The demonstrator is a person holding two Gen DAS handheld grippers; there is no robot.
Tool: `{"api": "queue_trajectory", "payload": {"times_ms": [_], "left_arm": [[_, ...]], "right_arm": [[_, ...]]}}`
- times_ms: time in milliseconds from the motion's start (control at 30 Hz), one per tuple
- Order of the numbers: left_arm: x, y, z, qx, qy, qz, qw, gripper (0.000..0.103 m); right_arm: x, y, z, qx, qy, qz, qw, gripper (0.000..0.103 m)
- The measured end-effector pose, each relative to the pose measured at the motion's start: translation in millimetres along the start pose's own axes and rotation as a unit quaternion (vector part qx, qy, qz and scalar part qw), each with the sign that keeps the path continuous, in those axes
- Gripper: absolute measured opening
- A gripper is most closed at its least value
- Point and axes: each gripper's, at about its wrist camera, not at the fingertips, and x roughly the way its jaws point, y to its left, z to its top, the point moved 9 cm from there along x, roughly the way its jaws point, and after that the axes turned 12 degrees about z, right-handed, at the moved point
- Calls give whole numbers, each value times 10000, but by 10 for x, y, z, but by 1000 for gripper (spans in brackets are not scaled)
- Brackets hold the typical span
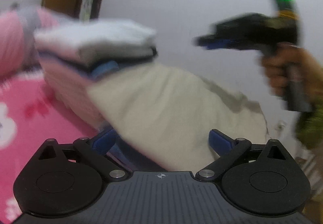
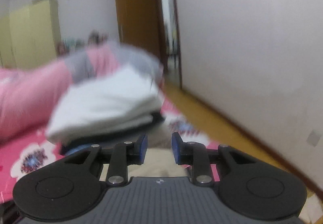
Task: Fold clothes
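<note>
A beige garment (image 1: 167, 107) lies bunched on the pink floral bedsheet (image 1: 30, 103) and runs between the fingers of my left gripper (image 1: 161, 139), which is wide open. Beyond it sits a blurred stack of folded clothes (image 1: 94, 40), pale grey on top with dark and blue layers under it. My right gripper (image 1: 201, 42), held by a hand (image 1: 278, 70), hovers to the right of the stack. In the right wrist view the right gripper (image 2: 159, 148) has a narrow gap, with beige cloth (image 2: 157, 163) below it and the stack (image 2: 105, 107) just ahead on the left.
A pink pillow or quilt (image 2: 30, 99) lies behind the stack. A white wall (image 2: 252, 52) and wooden floor (image 2: 212, 123) run along the right of the bed. A brown door (image 2: 137, 12) and yellow wardrobe (image 2: 32, 32) stand further back.
</note>
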Motion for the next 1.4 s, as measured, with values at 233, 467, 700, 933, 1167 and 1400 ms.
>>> {"api": "queue_trajectory", "payload": {"times_ms": [233, 467, 700, 933, 1167, 1400], "left_arm": [[-222, -374, 55, 760, -158, -114, 9969, 102], [-267, -690, -128, 1327, 319, 346, 9900, 102], [-448, -636, -243, 1327, 719, 737, 9858, 99], [-1340, -357, -246, 698, 347, 817, 9936, 101], [-1915, -172, -285, 18, 275, 972, 9949, 103], [-2372, -16, -365, -537, 152, 1216, 9910, 103]], "right_arm": [[-819, 121, -842, 376, -213, 28, 9991, 28], [-1059, 55, -1173, 1597, -603, 246, 9850, 29], [-975, 282, -1618, 970, 257, -293, 9945, 31], [-1646, 702, -1775, 1699, -439, 272, 9841, 31], [-1873, 1264, -2062, 1661, -226, 484, 9847, 50], [-2336, 1553, -2195, 1407, -186, 94, 9898, 76]]}}
